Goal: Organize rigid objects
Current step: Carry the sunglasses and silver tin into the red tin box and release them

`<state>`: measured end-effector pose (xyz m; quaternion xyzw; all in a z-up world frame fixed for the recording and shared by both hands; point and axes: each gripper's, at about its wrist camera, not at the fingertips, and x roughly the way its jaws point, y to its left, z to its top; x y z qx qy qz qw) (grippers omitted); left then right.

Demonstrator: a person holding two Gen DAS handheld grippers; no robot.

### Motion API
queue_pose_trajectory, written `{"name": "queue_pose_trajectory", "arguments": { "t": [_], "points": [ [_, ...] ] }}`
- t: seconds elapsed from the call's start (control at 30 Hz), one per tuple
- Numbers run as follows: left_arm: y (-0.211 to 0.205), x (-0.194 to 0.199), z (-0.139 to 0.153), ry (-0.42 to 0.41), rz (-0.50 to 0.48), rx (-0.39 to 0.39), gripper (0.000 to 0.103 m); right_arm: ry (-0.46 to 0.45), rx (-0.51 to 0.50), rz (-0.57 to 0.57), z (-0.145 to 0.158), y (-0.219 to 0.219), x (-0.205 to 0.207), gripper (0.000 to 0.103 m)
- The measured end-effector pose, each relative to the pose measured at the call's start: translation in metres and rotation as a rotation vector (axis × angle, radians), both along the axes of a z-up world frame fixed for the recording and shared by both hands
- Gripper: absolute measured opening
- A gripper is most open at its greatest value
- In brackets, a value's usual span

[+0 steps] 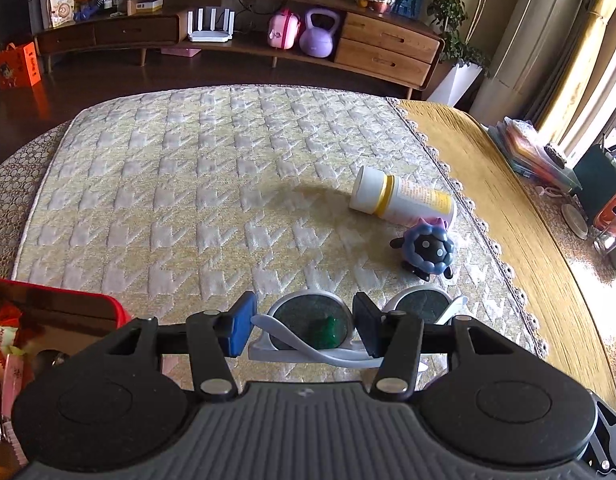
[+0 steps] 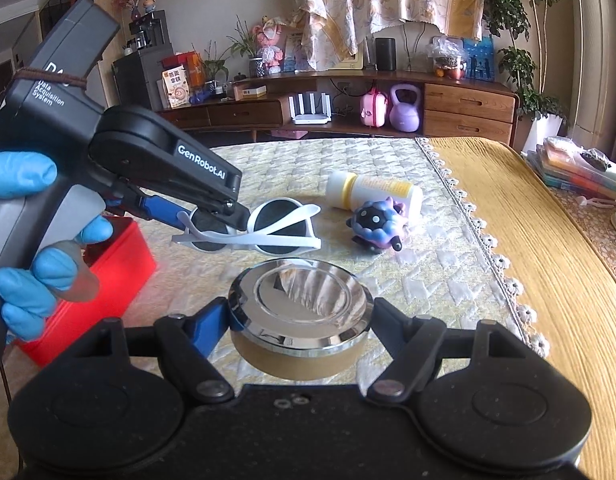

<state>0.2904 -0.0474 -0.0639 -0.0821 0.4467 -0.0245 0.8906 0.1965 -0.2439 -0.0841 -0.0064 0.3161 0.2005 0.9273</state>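
Right up close, the right gripper [image 2: 299,320] is clamped on a shiny round metal dish [image 2: 299,300] with a tan base, held above the quilted mat [image 2: 428,272]. Over on the left, the left gripper [image 1: 303,330] has its blue pads on either side of one lens of the white sunglasses [image 1: 320,328], pinching them, arms folded. A blue-gloved hand [image 2: 31,240] grips that tool. A white bottle [image 1: 404,200] lies on its side, touching a purple sheep toy [image 1: 426,250]. A red box [image 2: 107,276] sits at the mat's left edge.
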Motion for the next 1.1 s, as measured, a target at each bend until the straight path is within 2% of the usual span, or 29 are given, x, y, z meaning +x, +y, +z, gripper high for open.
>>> {"name": "queue_pose_trajectory", "arguments": {
  "t": [0.4, 0.73, 1.1],
  "points": [
    [0.044, -0.058, 0.033, -0.007, 0.050, -0.004, 0.053, -0.039, 0.022, 0.062, 0.037, 0.020, -0.039, 0.076],
    [0.103, -0.105, 0.052, -0.030, 0.103, -0.010, 0.053, -0.066, 0.024, 0.130, 0.057, 0.056, -0.063, 0.076],
    [0.168, -0.134, 0.049, -0.017, 0.171, 0.013, 0.053, -0.083, 0.001, 0.207, 0.063, 0.102, -0.069, 0.076]
  ]
}}
